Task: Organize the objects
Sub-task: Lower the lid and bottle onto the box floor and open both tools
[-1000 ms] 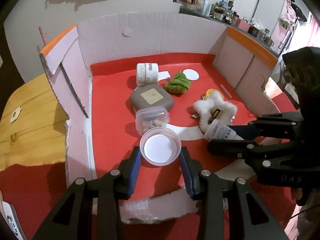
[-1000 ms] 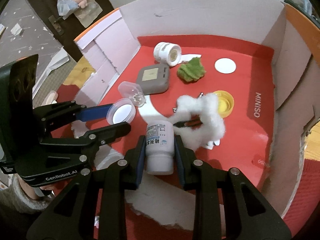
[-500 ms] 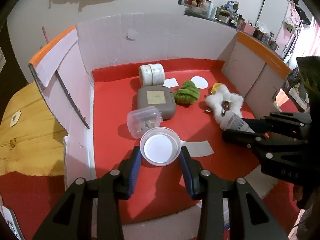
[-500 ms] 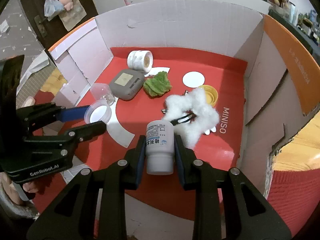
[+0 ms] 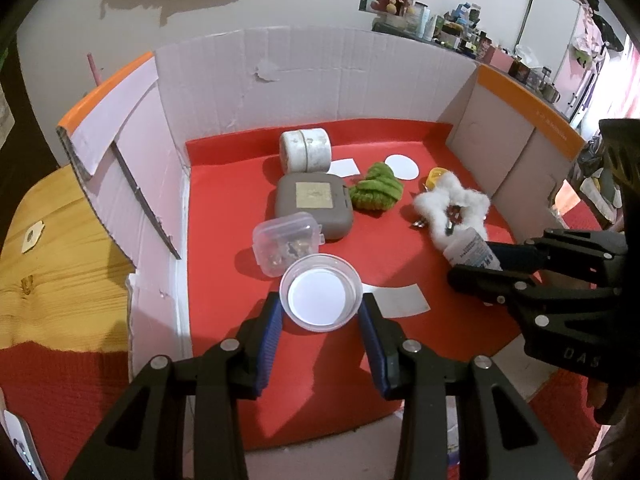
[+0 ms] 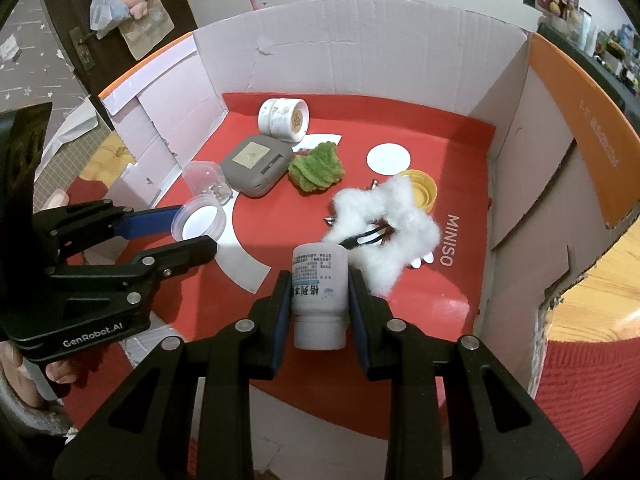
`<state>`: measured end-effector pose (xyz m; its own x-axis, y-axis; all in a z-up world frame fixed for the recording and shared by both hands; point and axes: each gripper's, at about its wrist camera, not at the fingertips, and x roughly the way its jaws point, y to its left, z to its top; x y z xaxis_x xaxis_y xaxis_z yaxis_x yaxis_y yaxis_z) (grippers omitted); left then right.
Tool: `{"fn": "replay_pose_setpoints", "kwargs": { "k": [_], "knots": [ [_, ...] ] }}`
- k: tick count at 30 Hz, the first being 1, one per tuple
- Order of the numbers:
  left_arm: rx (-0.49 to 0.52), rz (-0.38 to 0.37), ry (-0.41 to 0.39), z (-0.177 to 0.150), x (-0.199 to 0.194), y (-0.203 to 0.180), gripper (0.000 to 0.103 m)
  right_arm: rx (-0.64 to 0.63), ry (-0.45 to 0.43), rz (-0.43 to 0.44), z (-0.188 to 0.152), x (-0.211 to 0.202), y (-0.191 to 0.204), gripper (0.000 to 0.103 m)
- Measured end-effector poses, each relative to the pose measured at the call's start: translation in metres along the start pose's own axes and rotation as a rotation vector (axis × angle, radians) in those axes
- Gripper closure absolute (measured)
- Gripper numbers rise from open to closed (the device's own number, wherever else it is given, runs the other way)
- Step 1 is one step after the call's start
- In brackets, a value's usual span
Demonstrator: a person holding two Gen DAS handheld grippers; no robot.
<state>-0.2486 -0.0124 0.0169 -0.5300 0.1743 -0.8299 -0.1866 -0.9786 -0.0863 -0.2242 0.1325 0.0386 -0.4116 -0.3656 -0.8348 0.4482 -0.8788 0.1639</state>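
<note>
My left gripper (image 5: 321, 314) is shut on a clear round lid (image 5: 321, 292) with a white disc inside, held above the red floor of the cardboard box; it also shows in the right wrist view (image 6: 199, 223). My right gripper (image 6: 319, 286) is shut on a white pill bottle (image 6: 319, 288) with a printed label, held over the box near the white fluffy clip (image 6: 386, 222). In the left wrist view the bottle (image 5: 471, 249) sits at the right next to the fluffy clip (image 5: 452, 208).
In the box lie a grey case (image 5: 313, 205), a clear small container (image 5: 286, 244), a tape roll (image 5: 306, 150), a green fuzzy item (image 5: 376, 192), a white disc (image 5: 401, 167) and a yellow cap (image 6: 420, 188). Cardboard walls (image 5: 304, 80) stand on three sides.
Both grippers have drawn back and risen with their loads; the box contents look farther away. The lid and the bottle stay held.
</note>
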Motion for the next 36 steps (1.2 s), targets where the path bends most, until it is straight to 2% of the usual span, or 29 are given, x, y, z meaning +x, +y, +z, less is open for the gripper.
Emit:
{"fn": "replay_pose_setpoints", "kwargs": {
  "k": [12,18,23,25,27,36],
  "knots": [
    [0.01,0.023,-0.008,-0.002,-0.001,-0.003,0.061,0.011,-0.008,0.012,-0.002,0.0,0.0,0.077],
    [0.014,0.025,-0.008,-0.003,-0.001,-0.004,0.055,0.013,-0.013,0.01,-0.002,-0.001,0.003,0.076],
    [0.011,0.024,-0.009,-0.005,-0.002,-0.004,0.054,0.011,-0.014,0.006,-0.003,-0.001,0.003,0.075],
    [0.01,0.023,-0.008,-0.006,-0.002,-0.004,0.054,0.008,-0.014,0.001,-0.004,-0.002,0.005,0.071],
    [0.01,0.02,-0.008,-0.006,-0.003,-0.005,0.053,0.0,-0.023,0.004,-0.005,-0.004,0.007,0.044],
    [0.01,0.022,-0.025,-0.009,-0.011,-0.008,0.051,-0.011,-0.038,-0.014,-0.008,-0.013,0.012,0.042]
  ]
}}
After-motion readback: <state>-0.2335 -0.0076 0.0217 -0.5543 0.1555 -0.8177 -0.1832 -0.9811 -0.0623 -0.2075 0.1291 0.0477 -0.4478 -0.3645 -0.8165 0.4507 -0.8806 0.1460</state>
